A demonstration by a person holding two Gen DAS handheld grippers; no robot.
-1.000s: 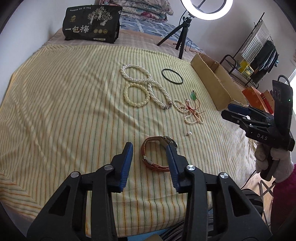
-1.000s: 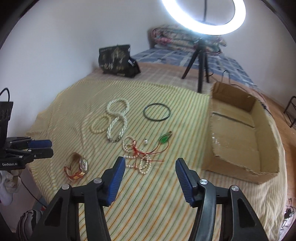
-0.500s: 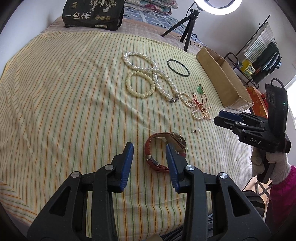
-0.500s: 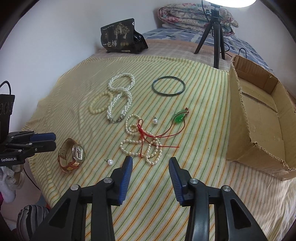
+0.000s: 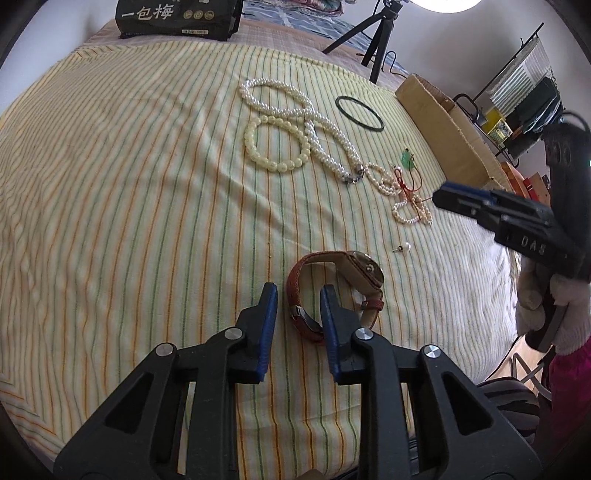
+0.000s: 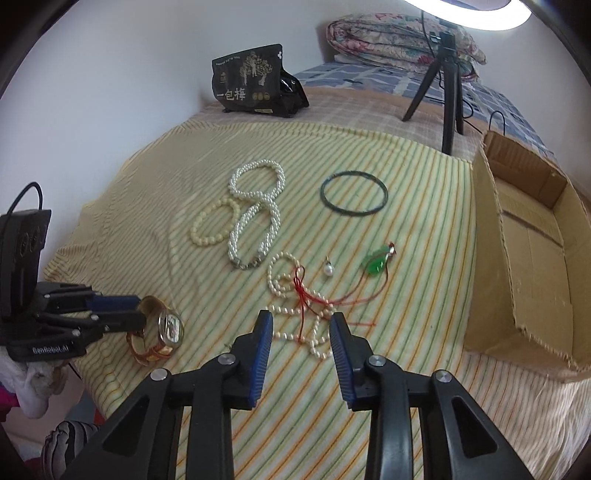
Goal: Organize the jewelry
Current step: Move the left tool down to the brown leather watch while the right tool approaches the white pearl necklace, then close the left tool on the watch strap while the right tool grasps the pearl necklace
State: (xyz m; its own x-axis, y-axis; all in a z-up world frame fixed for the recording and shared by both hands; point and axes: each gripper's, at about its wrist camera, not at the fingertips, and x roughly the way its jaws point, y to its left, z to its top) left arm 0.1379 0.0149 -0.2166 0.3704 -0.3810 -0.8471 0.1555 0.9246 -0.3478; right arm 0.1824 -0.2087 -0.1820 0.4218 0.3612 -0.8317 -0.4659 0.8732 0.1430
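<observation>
left gripper: jaws narrowly parted, straddling strap of brown watch on striped cloth, contact unclear | right gripper: jaws moderately apart, empty, over small pearl strand with red cord | cardboard box to the right

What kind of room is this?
Probably a bedroom: jewelry lies on a bed's striped sheet, a folded quilt sits by the wall, and a clothes rack stands beside it.
</observation>
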